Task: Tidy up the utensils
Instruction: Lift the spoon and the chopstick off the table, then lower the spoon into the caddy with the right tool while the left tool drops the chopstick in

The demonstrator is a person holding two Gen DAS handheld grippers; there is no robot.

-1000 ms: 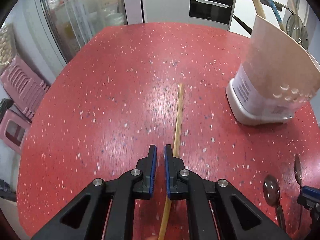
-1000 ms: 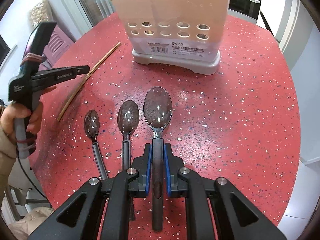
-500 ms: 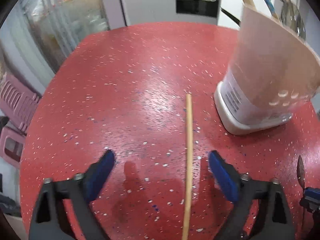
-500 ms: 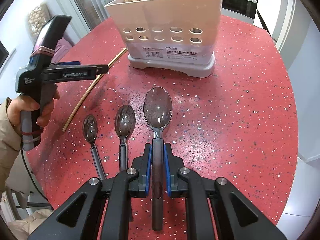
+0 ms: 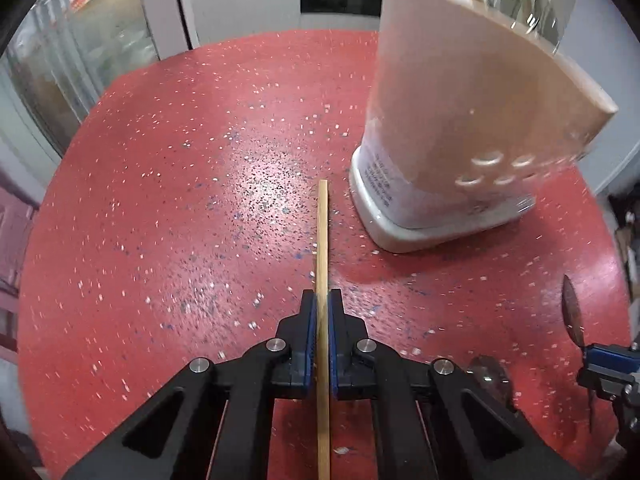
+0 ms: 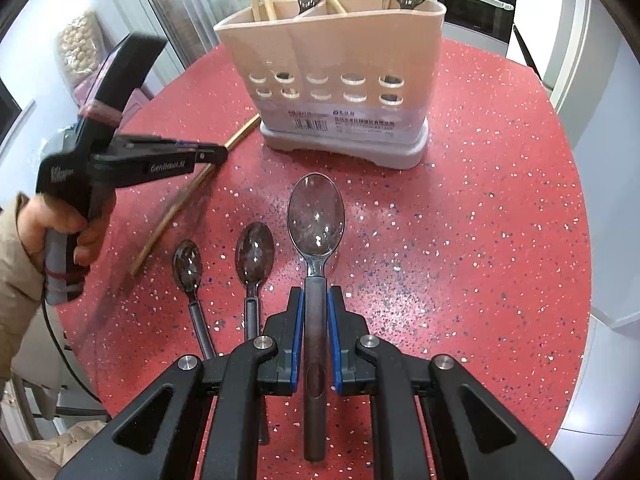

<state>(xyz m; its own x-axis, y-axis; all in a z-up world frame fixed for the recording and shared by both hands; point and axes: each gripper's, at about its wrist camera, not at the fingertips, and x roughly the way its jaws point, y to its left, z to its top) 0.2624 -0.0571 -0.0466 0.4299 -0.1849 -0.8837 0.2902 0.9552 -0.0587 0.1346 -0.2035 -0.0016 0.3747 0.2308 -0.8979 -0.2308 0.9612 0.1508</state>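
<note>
A wooden chopstick [image 5: 322,240] lies lengthwise on the red speckled table, its far tip close to the beige utensil holder [image 5: 460,120]. My left gripper [image 5: 322,304] has its jaws closing, and the blue pads sit against the chopstick on both sides. From the right wrist view, the left gripper [image 6: 218,154] is over the chopstick [image 6: 176,204], left of the holder [image 6: 340,64]. My right gripper [image 6: 316,300] is shut on the handle of the large spoon [image 6: 316,216], which points at the holder.
A medium spoon [image 6: 254,252] and a small spoon [image 6: 187,266] lie left of the large one. The holder has chopsticks and spoons standing in it. The round table's edge [image 6: 576,240] curves close on the right. A hand [image 6: 60,224] holds the left gripper.
The left gripper's jaws spread wide, then came together around the chopstick. That gripper moved along it toward the holder. The right gripper and its spoon stayed put.
</note>
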